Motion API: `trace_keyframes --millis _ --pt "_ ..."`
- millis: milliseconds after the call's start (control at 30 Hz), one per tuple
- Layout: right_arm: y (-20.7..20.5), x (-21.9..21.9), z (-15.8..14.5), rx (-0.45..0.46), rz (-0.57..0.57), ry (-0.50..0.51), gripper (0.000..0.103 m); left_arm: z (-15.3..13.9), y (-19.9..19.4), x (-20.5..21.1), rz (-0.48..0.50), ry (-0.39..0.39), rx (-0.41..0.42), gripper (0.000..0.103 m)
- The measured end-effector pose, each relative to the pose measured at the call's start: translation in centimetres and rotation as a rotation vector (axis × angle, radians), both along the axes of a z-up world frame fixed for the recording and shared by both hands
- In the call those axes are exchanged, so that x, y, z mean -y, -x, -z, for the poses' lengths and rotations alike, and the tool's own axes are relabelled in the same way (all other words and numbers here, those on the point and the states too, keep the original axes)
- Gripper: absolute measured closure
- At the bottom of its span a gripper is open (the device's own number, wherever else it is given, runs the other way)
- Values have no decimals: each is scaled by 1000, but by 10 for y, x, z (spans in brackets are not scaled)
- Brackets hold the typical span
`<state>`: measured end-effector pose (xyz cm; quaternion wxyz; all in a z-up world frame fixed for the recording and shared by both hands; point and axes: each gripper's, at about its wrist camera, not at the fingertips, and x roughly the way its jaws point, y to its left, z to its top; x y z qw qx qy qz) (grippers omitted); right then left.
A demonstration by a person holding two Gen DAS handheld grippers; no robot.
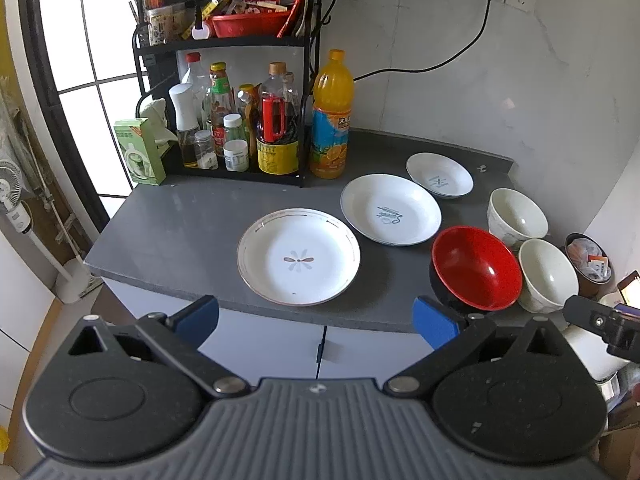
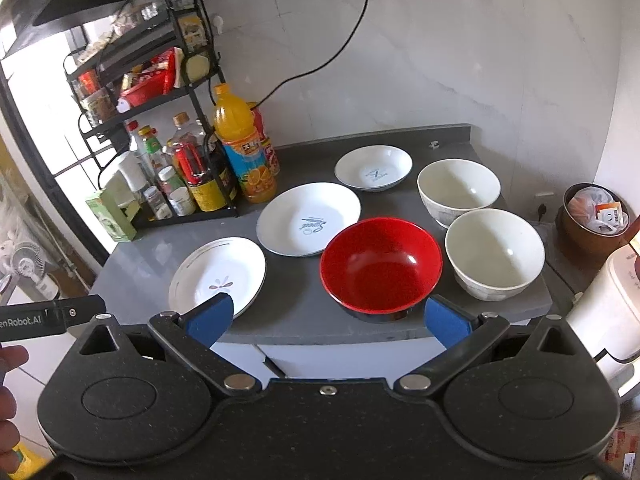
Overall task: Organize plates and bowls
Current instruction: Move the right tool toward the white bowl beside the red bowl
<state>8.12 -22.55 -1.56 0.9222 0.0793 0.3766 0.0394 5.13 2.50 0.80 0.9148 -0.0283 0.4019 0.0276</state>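
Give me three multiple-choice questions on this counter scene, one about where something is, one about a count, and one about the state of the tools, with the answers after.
1. Where is the tall orange juice bottle?
A. beside the black condiment rack
B. inside the red bowl
C. on a plate

2. How many white bowls are on the grey counter?
A. one
B. two
C. four

3. What state are the left tool and right tool in?
A. both shut on plates
B. both open, holding nothing
C. one open, one shut

Answers: A, it stands at the rack's right end; B, the rear white bowl and near white bowl; B, blue pads wide apart.
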Motion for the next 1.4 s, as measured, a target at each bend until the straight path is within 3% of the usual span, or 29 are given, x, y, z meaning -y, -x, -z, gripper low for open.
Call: trace_keyframes --millis 300,633,767,967,1400 --pt "-49 -13 10 35 151 -2 0 14 -62 -22 63 36 -3 1" --pt "-89 -21 32 -15 305 -15 0 38 -133 -46 194 12 -45 1" --pt "-99 -24 29 -16 353 2 0 51 -161 -54 240 16 -90 2" --pt "-108 -18 28 -8 423 -19 0 49 -193 -66 273 42 -83 2" --pt "-102 41 51 -50 523 -67 4 66 -230 -28 387 22 -127 3"
